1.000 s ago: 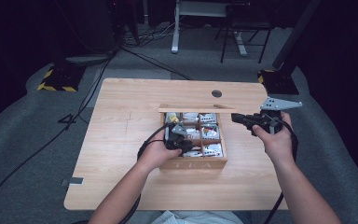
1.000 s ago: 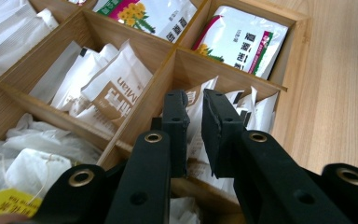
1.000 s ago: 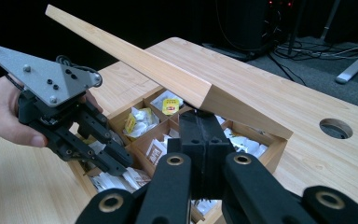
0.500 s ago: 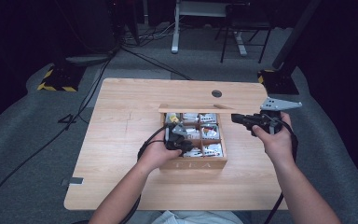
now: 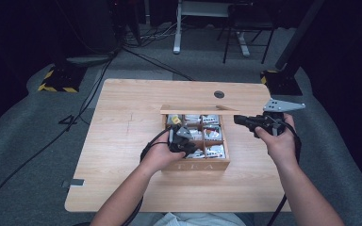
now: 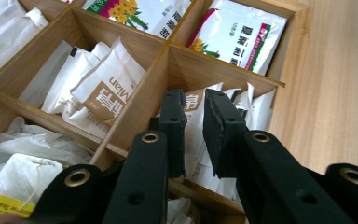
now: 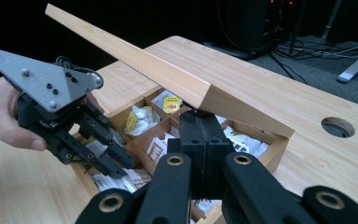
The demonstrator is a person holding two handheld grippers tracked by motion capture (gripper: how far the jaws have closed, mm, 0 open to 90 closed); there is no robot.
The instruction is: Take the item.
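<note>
Here the left gripper [image 6: 195, 126] is reaching into the tea box [image 5: 195, 165], jaws slightly parted over a sachet [image 6: 193, 140]. The right gripper [image 7: 200, 122], clenched, is propping up the lid [image 7: 135, 60].

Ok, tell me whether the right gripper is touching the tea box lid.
Touching. In the right gripper view, the shut right gripper has its tips pressed up against the underside of the raised lid, propping it open.

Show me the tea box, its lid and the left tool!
Tea box [image 5: 202, 165]: high view, front wall bearing the letters.
Lid [image 7: 168, 77]: right gripper view, the long wooden edge.
Left tool [image 6: 194, 128]: left gripper view, midway between its tips, over a sachet.
</note>
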